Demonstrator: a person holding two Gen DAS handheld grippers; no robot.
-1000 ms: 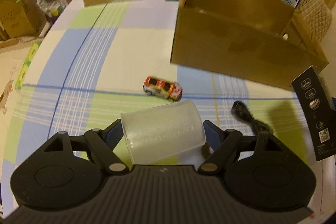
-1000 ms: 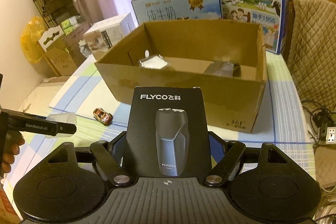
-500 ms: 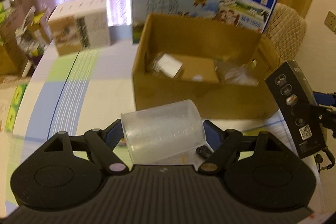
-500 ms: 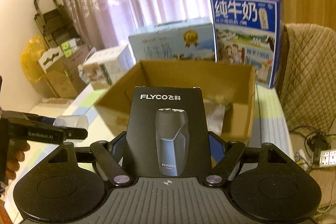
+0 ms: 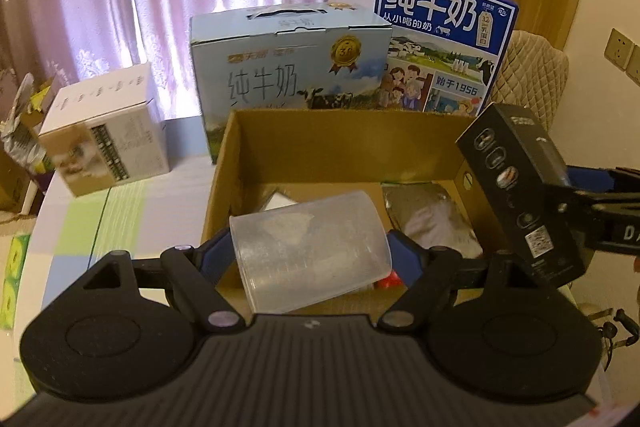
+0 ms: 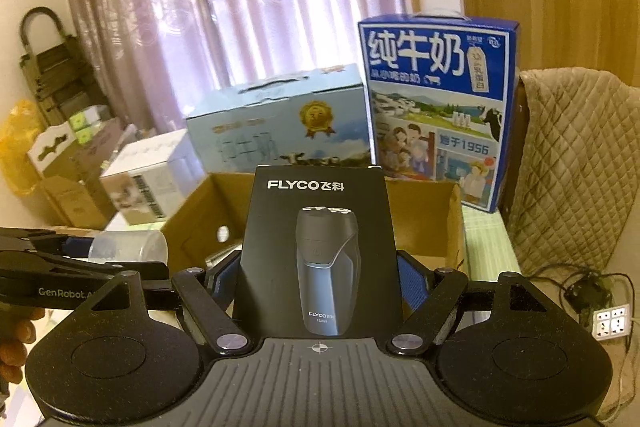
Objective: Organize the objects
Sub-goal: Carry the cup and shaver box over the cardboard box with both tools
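Observation:
My left gripper (image 5: pixel 310 251) is shut on a clear plastic cup (image 5: pixel 308 251), which lies sideways between its blue pads, above the near wall of the open cardboard box (image 5: pixel 348 147). My right gripper (image 6: pixel 318 275) is shut on a black shaver box (image 6: pixel 318 247) marked FLYCO, held upright in front of the same cardboard box (image 6: pixel 420 211). In the left wrist view the shaver box (image 5: pixel 520 187) hangs over the cardboard box's right wall. From the right wrist camera the cup (image 6: pixel 128 247) shows at the left. A white packet (image 5: pixel 280 201) and a grey bag (image 5: pixel 432 219) lie inside the box.
Two milk cartons, pale blue (image 5: pixel 288 75) and dark blue (image 5: pixel 444 39), stand behind the cardboard box. A white carton (image 5: pixel 104 143) sits at the far left of the checked tablecloth (image 5: pixel 120 219). A quilted chair (image 6: pixel 576 167) and a power strip (image 6: pixel 610 321) are at the right.
Both grippers have risen and moved toward the cardboard box with their loads. The toy car and black cable on the table have dropped out of the left wrist view.

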